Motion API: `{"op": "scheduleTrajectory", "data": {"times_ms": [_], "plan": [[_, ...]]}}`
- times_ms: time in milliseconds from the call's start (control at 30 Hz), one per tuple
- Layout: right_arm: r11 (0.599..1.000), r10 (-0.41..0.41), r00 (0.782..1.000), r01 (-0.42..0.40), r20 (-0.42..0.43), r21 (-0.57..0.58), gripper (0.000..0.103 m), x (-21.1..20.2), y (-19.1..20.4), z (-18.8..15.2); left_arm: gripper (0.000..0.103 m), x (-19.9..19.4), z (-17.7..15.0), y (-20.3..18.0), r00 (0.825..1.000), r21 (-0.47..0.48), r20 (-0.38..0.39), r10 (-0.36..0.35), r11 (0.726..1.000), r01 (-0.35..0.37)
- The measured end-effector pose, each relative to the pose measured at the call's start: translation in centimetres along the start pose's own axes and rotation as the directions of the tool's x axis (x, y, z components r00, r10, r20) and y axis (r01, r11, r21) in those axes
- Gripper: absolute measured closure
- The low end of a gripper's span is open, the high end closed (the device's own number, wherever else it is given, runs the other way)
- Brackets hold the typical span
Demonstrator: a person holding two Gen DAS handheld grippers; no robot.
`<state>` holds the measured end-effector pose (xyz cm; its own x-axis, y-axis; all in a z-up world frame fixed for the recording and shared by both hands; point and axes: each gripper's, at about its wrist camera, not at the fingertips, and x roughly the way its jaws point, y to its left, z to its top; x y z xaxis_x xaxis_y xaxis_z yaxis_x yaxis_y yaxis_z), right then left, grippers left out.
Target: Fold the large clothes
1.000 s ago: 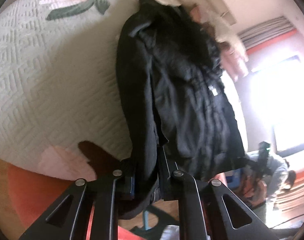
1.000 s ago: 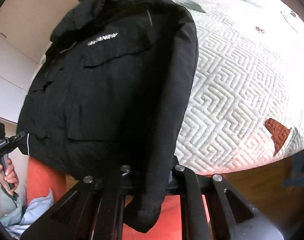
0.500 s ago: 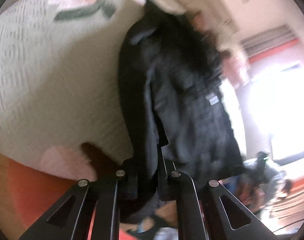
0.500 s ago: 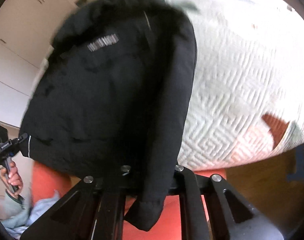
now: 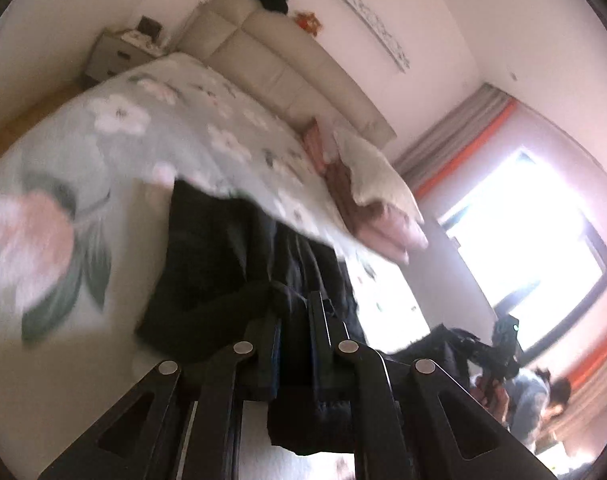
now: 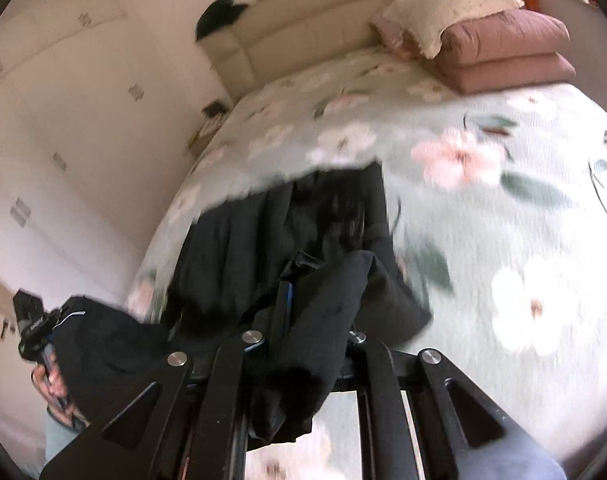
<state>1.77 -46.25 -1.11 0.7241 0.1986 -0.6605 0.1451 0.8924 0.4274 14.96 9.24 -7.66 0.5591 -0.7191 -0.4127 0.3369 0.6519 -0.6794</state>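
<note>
Jacket [image 5: 223,264], hanging before, now lies folded on the bed [image 5: 115,148], both grippers' fingers [image 5: 269,344] [image 6: 281,312] still clamped on it.

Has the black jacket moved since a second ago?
Yes. The black jacket, clamped in both grippers, has swung up from hanging below the bed edge onto the floral bedspread, toward the beige headboard.

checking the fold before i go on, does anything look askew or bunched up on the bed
Yes. The black jacket lies bunched on the floral bedspread, not flat. One part hangs off the bed's near edge toward the left gripper; the right gripper also clamps a fold. The frames are motion-blurred.
</note>
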Motion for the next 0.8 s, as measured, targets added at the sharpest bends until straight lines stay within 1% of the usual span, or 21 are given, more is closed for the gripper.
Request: {"op": "scheduleTrajectory", "data": {"times_ms": [67, 100, 167, 200, 233, 267, 300, 333, 367, 400, 433, 467, 500, 533, 600, 667, 700, 733, 800], "plan": [[0.999, -0.015, 1.0, 0.014, 0.027, 0.038, 0.089, 2.4, -0.5, 2.5, 0.091, 2.3, 2.7, 0.7, 0.997, 0.009, 0.043, 0.07, 0.998, -0.07], [0.997, -0.023, 0.999, 0.02, 0.035, 0.077, 0.089, 3.9, -1.3, 3.8, 0.09, 4.0, 3.9, 1.5, 0.993, -0.019, 0.049, 0.11, 0.994, -0.109], [0.983, -0.031, 0.999, 0.027, 0.02, 0.181, 0.087, 7.9, -3.4, 5.4, 0.087, 7.0, 5.3, 3.1, 0.988, -0.074, 0.048, 0.149, 0.987, -0.146], [0.977, -0.039, 0.999, 0.036, 0.01, 0.209, 0.085, 9.4, -4.0, 6.0, 0.086, 8.9, 5.8, 4.0, 0.984, -0.084, 0.043, 0.175, 0.982, -0.171], [0.97, -0.049, 0.999, 0.049, -0.007, 0.24, 0.08, 11.7, -4.8, 6.2, 0.086, 10.9, 6.0, 4.9, 0.977, -0.089, 0.029, 0.213, 0.974, -0.21], [0.965, -0.057, 0.998, 0.061, -0.023, 0.254, 0.078, 13.4, -5.3, 6.2, 0.085, 13.1, 6.0, 5.8, 0.967, -0.081, 0.009, 0.253, 0.964, -0.252], [0.961, -0.078, 0.995, 0.091, -0.062, 0.262, 0.075, 16.1, -5.8, 5.7, 0.084, 15.4, 5.7, 6.8, 0.954, -0.061, -0.023, 0.298, 0.952, -0.299], [0.957, -0.093, 0.991, 0.115, -0.096, 0.265, 0.069, 18.0, -6.3, 5.6, 0.084, 17.2, 5.6, 7.6, 0.941, -0.046, -0.055, 0.335, 0.94, -0.337], [0.954, -0.112, 0.985, 0.143, -0.13, 0.264, 0.067, 20.0, -6.7, 5.3, 0.083, 19.6, 5.0, 8.7, 0.918, -0.017, -0.101, 0.382, 0.922, -0.386], [0.951, -0.138, 0.977, 0.177, -0.164, 0.253, 0.065, 22.1, -7.2, 4.6, 0.082, 21.6, 4.6, 9.6, 0.902, 0.008, -0.14, 0.409, 0.911, -0.412], [0.952, -0.145, 0.975, 0.185, -0.171, 0.244, 0.065, 23.1, -7.5, 3.8, 0.081, 23.2, 4.1, 10.5, 0.893, 0.026, -0.17, 0.418, 0.907, -0.42], [0.955, -0.15, 0.976, 0.184, -0.155, 0.233, 0.064, 23.9, -7.6, 3.2, 0.081, 23.9, 3.6, 10.9, 0.889, 0.04, -0.154, 0.431, 0.902, -0.43], [0.958, -0.159, 0.977, 0.187, -0.139, 0.219, 0.064, 24.0, -7.7, 3.0, 0.081, 23.9, 3.5, 10.9, 0.891, 0.05, -0.131, 0.434, 0.901, -0.431], [0.96, -0.168, 0.977, 0.192, -0.129, 0.202, 0.064, 24.1, -7.6, 2.8, 0.081, 23.9, 3.5, 10.7, 0.89, 0.062, -0.124, 0.438, 0.899, -0.434], [0.964, -0.173, 0.976, 0.195, -0.134, 0.181, 0.064, 24.0, -7.3, 3.0, 0.081, 24.1, 3.7, 10.5, 0.885, 0.091, -0.134, 0.446, 0.895, -0.437], [0.967, -0.152, 0.977, 0.178, -0.151, 0.182, 0.063, 23.3, -7.4, 3.4, 0.081, 23.4, 4.1, 9.8, 0.884, 0.133, -0.143, 0.446, 0.893, -0.429], [0.968, -0.138, 0.979, 0.166, -0.15, 0.19, 0.061, 22.6, -7.4, 3.7, 0.081, 22.7, 4.4, 9.4, 0.888, 0.145, -0.142, 0.438, 0.896, -0.419], [0.968, -0.129, 0.981, 0.156, -0.142, 0.196, 0.055, 22.1, -7.2, 3.9, 0.081, 21.4, 4.7, 8.8, 0.896, 0.153, -0.136, 0.423, 0.902, -0.403], [0.973, -0.096, 0.99, 0.115, -0.1, 0.202, 0.049, 19.7, -7.2, 4.2, 0.08, 18.1, 5.3, 7.8, 0.93, 0.18, -0.091, 0.357, 0.924, -0.337]]}}
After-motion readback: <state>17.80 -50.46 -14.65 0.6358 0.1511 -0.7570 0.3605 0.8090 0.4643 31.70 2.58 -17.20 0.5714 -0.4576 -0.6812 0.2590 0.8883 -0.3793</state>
